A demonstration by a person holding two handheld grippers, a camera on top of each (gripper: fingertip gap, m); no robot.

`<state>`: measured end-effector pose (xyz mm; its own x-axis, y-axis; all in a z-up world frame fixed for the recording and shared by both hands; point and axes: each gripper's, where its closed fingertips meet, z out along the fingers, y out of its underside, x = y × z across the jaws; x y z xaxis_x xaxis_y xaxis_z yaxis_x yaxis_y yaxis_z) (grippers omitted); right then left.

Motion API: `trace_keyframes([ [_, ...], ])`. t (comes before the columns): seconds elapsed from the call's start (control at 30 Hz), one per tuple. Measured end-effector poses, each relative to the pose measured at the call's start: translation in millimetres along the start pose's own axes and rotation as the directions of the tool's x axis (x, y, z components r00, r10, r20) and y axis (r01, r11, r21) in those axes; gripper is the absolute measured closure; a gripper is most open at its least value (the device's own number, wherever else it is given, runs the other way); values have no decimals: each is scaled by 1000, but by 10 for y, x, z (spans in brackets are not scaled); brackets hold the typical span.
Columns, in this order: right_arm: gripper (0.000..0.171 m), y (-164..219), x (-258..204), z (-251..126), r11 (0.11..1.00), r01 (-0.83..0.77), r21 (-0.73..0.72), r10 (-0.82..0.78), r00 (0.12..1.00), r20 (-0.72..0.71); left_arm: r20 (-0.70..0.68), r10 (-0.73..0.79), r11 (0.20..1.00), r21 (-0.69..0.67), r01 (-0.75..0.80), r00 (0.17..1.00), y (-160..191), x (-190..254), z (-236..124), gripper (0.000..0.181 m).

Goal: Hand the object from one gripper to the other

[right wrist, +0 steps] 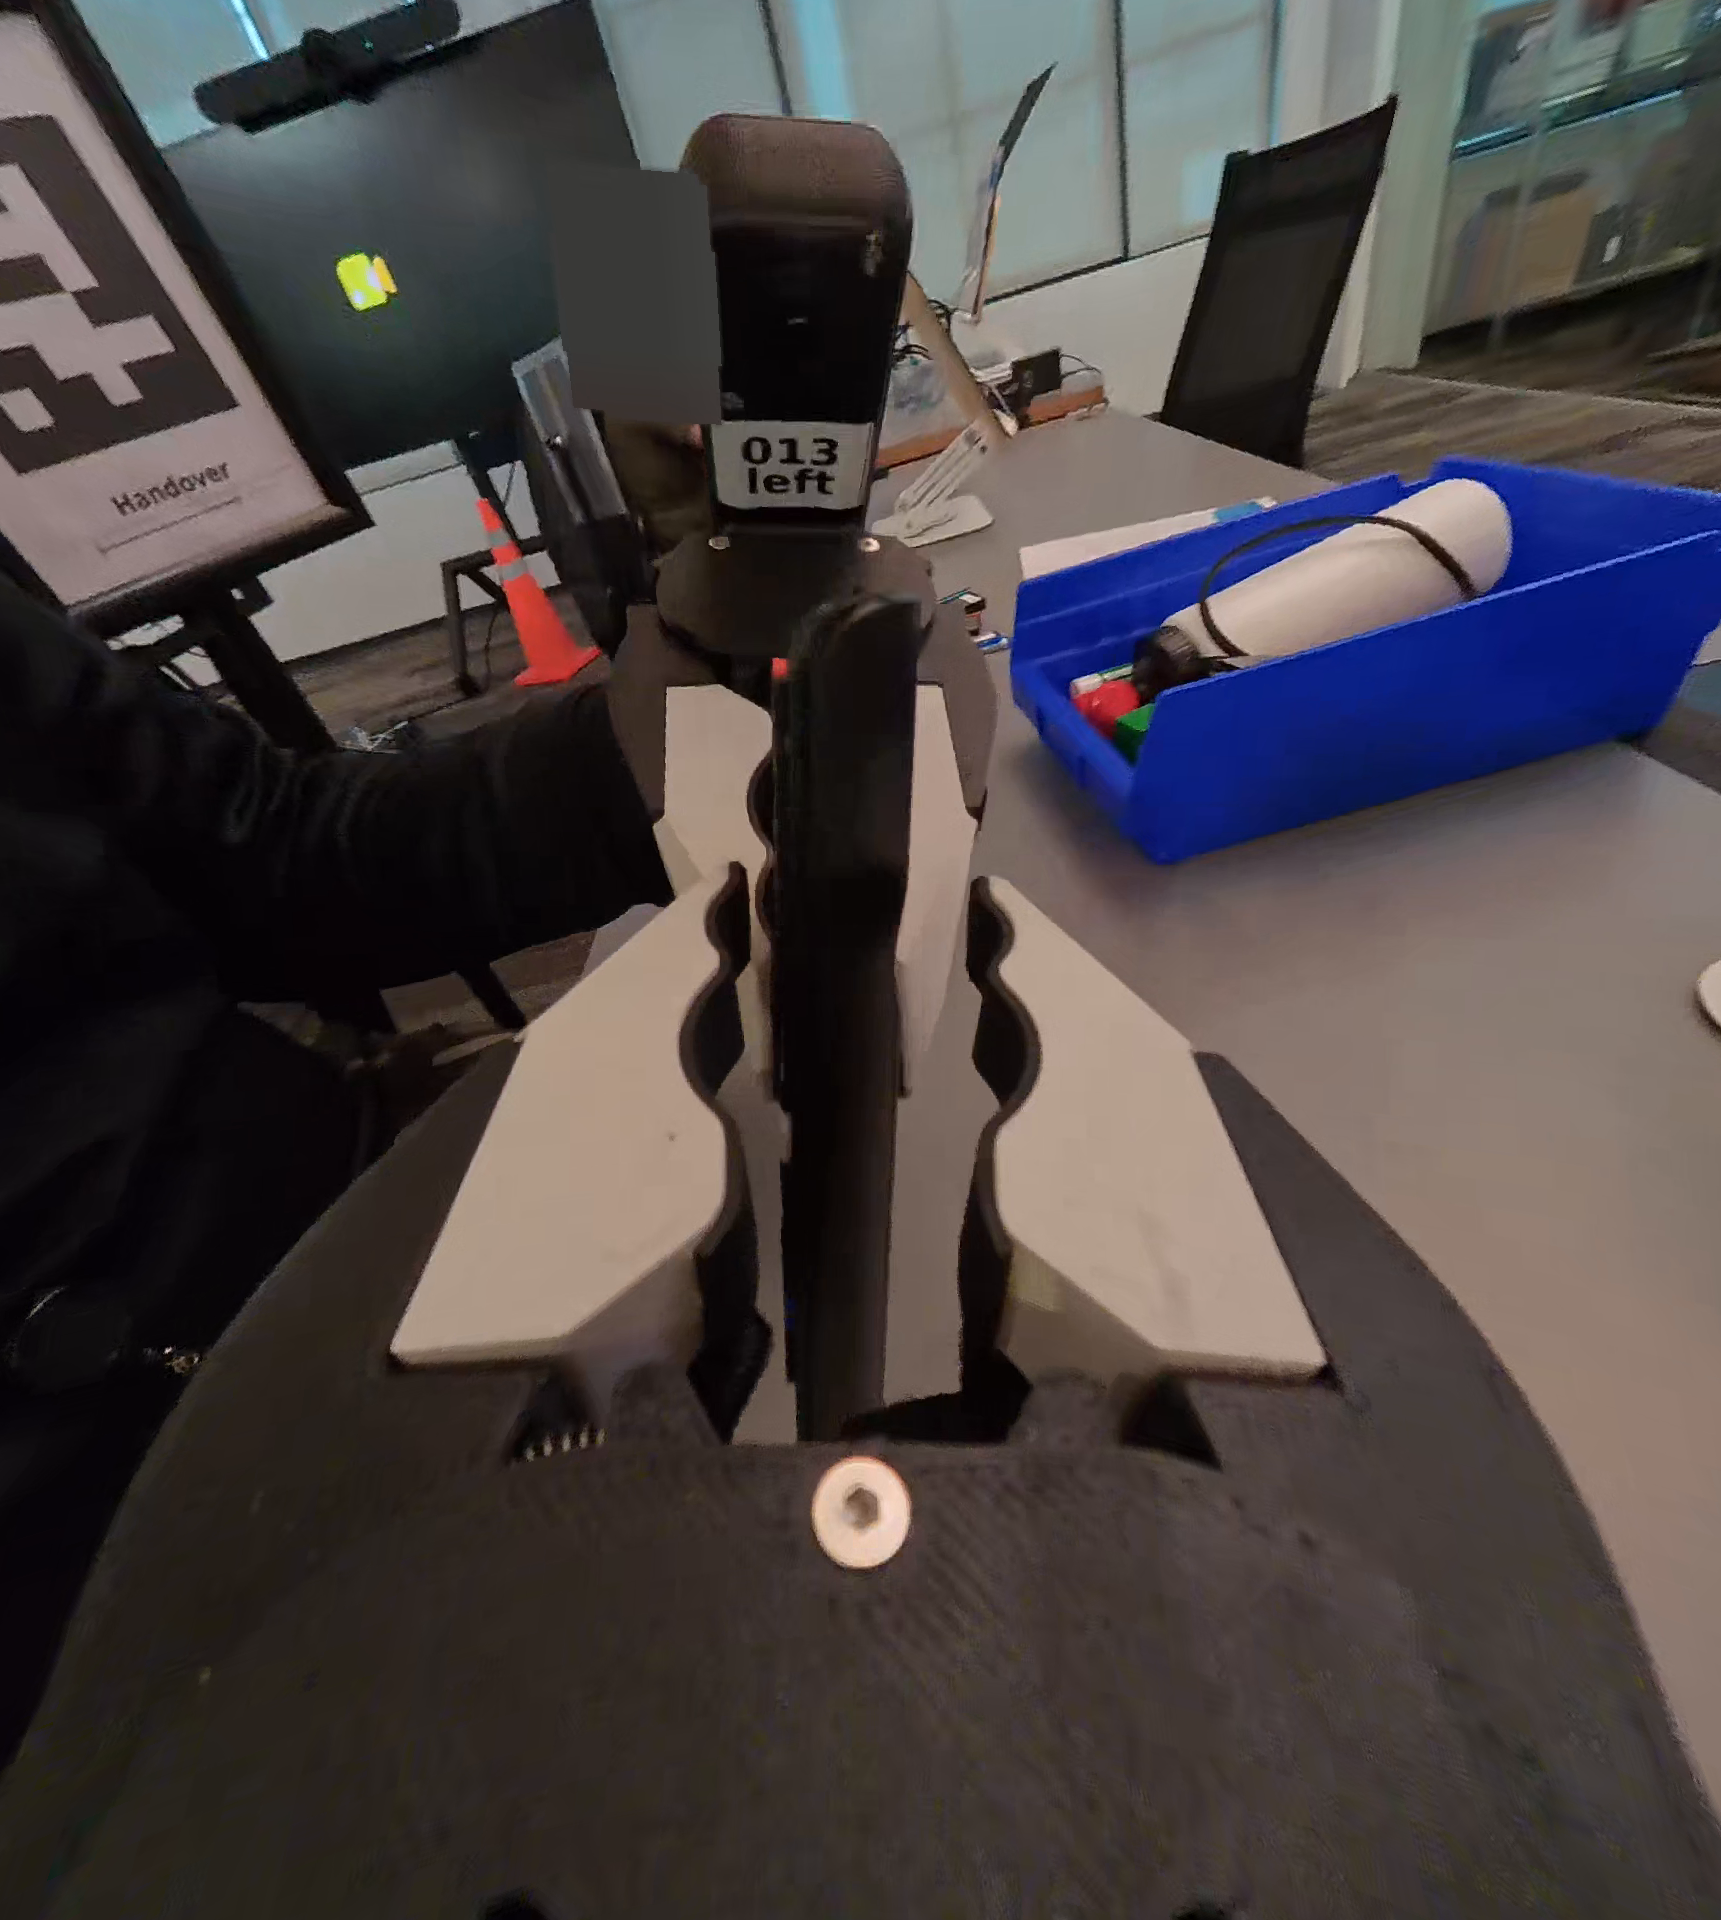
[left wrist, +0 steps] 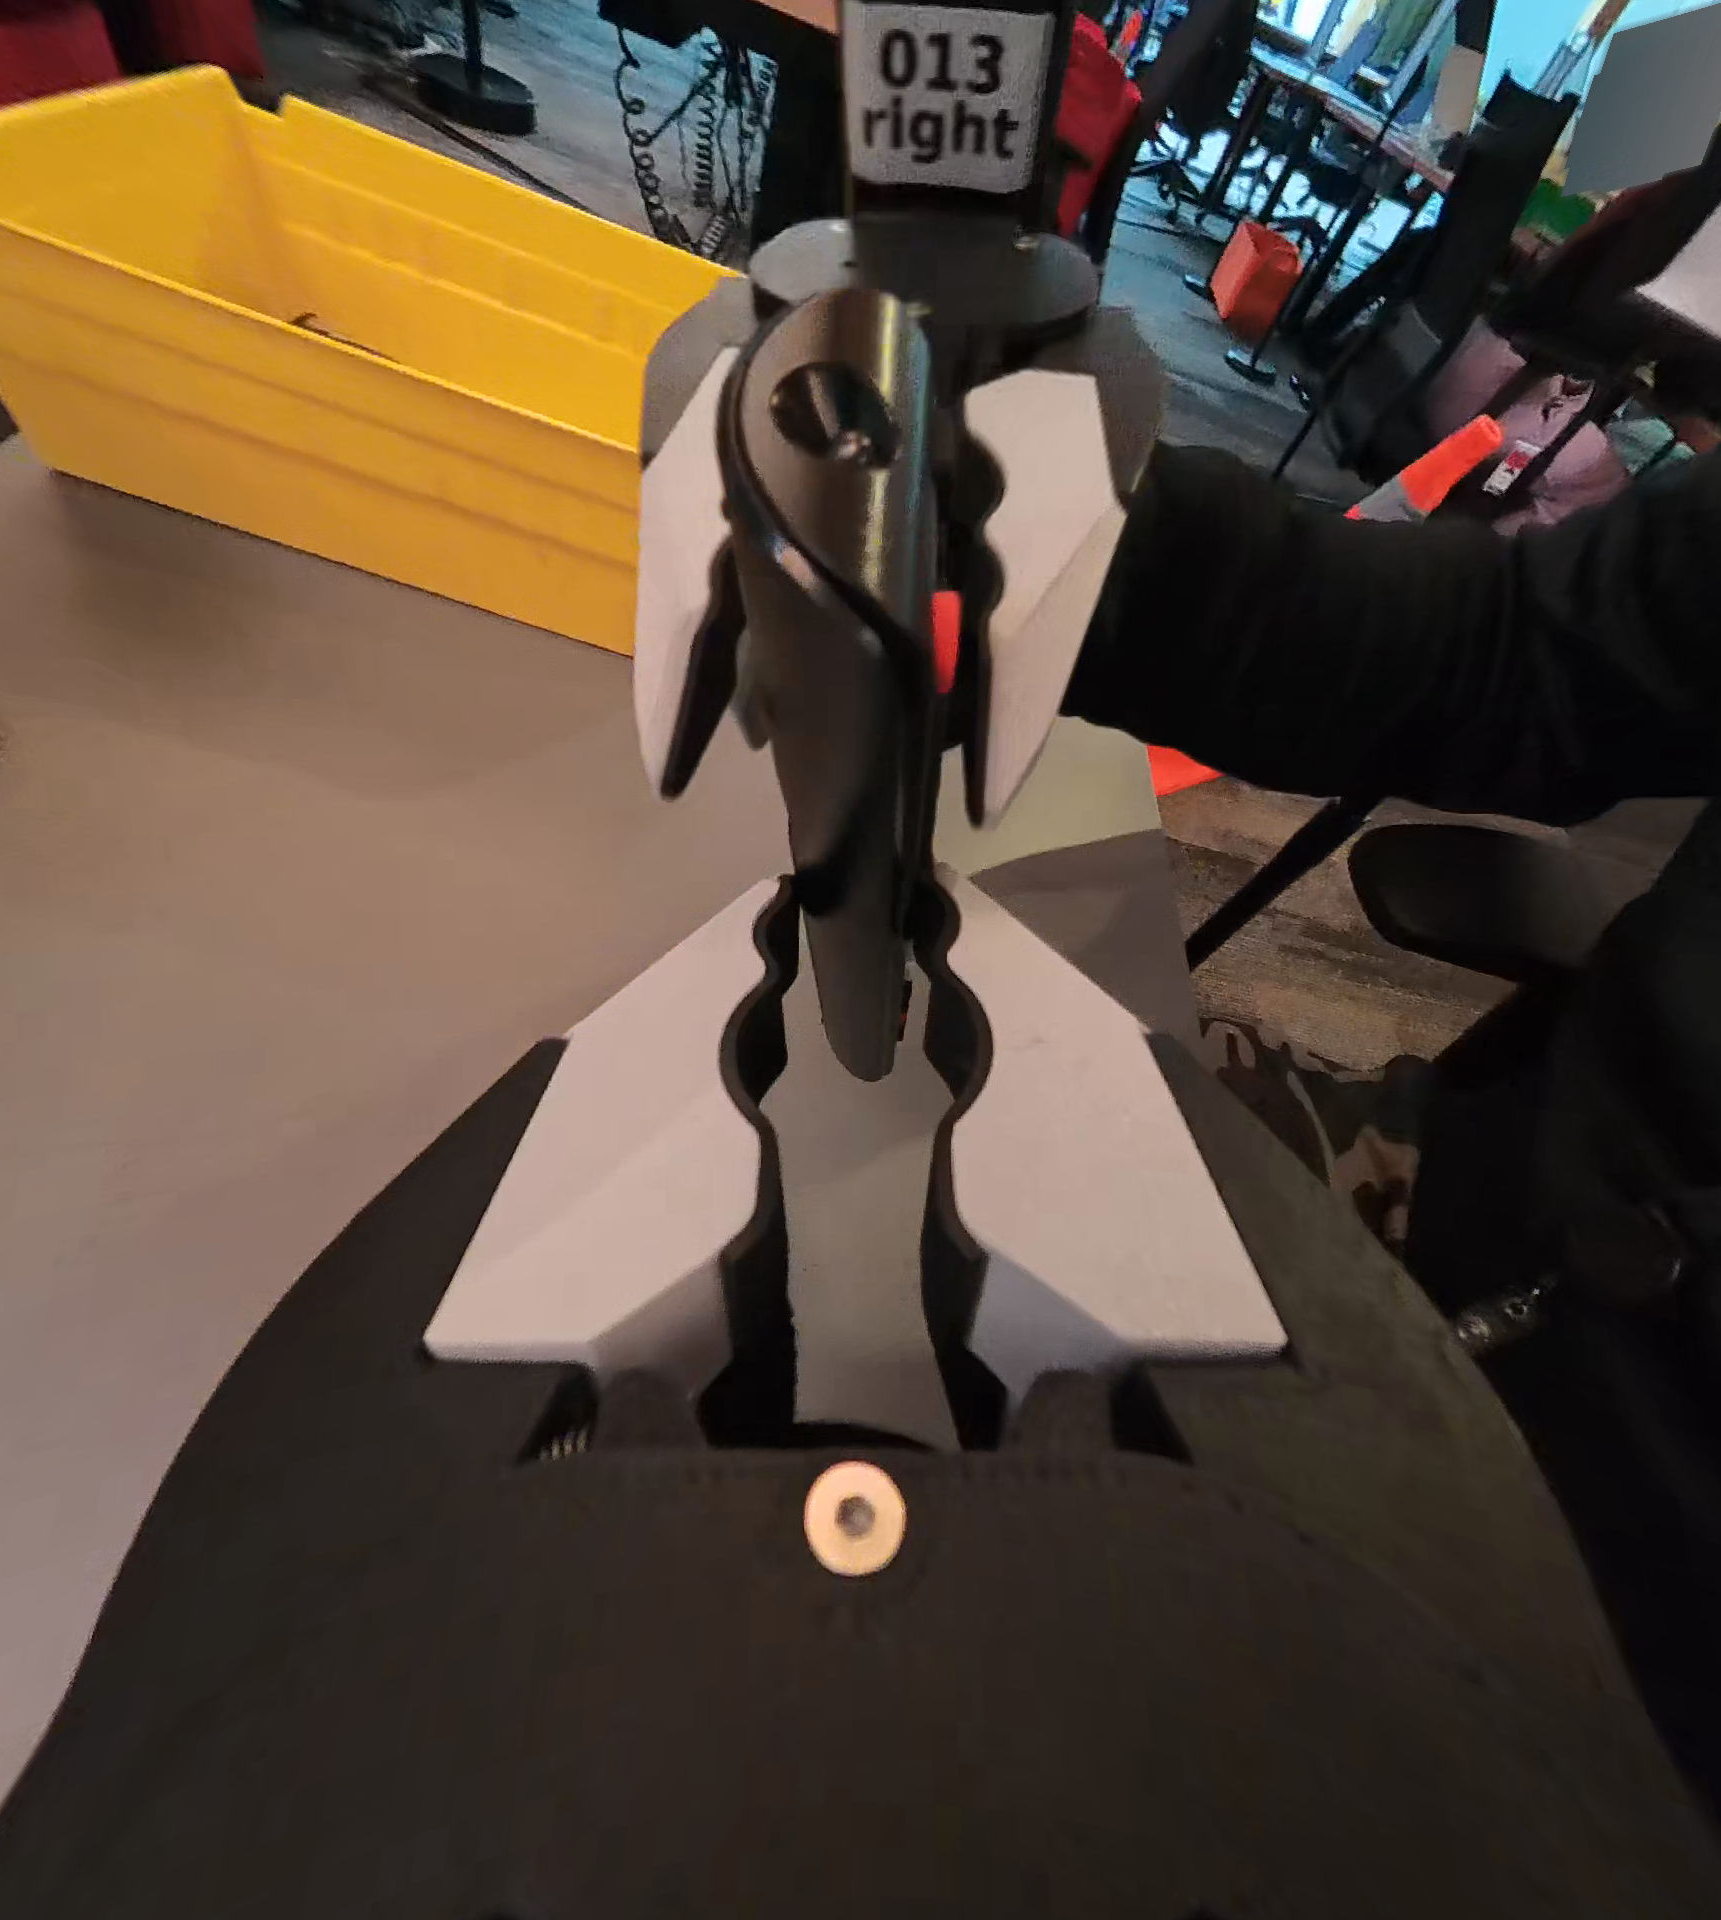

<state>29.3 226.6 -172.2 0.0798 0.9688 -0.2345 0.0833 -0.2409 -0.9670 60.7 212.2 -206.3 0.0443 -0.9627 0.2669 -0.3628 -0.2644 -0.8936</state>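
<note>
Both the left gripper [left wrist: 856,935] and the right gripper [right wrist: 856,914] have textured black bodies, pale grey fingers with wavy black pads, one silver screw, and black sleeves [left wrist: 1407,644] behind.

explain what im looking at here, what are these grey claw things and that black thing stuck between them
No robot here: a person, whose black sleeve shows, holds a two-finger gripper in each hand. Each gripper carries a camera that looks forward along its own grey fingers, so each picture shows one gripper up close and the other facing it.

The left wrist view belongs to the left gripper. Its fingertips pinch one end of a long black object with red details. The right wrist view belongs to the right gripper. Its fingers stand open on either side of that object, with gaps showing.

All this happens above a grey table. On it stand a yellow bin and a blue bin holding a white bottle and small items.
</note>
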Motion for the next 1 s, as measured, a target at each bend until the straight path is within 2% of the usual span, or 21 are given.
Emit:
trace_keyframes([
  [0.03,133,1,-17,18,1000,0,6,0,1000,8,-9,-2,1000,-7,2,1000,11,20,33,161],
  [0.1,149,26,-47,33,1000,6,2,-6,1000,10,-9,8,1000,-25,-8,1000,45,35,92,161],
  [0.23,150,-25,-49,-83,1000,10,18,-10,1000,-13,-1,2,1000,10,-2,1000,-3,31,162,160],
  [0.27,150,-99,-25,-169,999,7,44,-6,1000,-23,20,-2,1000,24,1,1000,-31,4,163,157],
  [0.3,150,-194,9,-287,997,1,74,2,999,-35,45,-11,999,38,9,999,-56,-37,152,141],
  [0.33,149,-301,78,-439,995,-1,98,8,998,-69,54,-18,998,57,15,998,-81,-59,126,137],
  [0.43,150,-639,460,-1089,989,36,143,4,962,-272,70,-39,994,100,31,997,-75,-129,18,146],
  [0.53,150,-767,974,-1870,997,49,57,-9,833,-554,106,-72,990,129,58,992,2,-224,-74,150],
  [0.6,150,-667,1326,-2368,999,-16,-52,-26,697,-716,112,-91,987,144,74,990,58,-245,-119,151],
  [0.7,150,-358,1748,-2933,975,-180,-127,-12,533,-846,120,-97,987,141,79,988,149,-260,-146,155],
  [0.87,150,242,2165,-3374,909,-381,-166,-25,349,-937,162,-111,982,172,82,981,181,-335,-198,155],
  [1.0,150,694,2365,-3480,831,-515,-211,-70,279,-958,172,-167,956,267,118,971,123,-381,-281,155],
])
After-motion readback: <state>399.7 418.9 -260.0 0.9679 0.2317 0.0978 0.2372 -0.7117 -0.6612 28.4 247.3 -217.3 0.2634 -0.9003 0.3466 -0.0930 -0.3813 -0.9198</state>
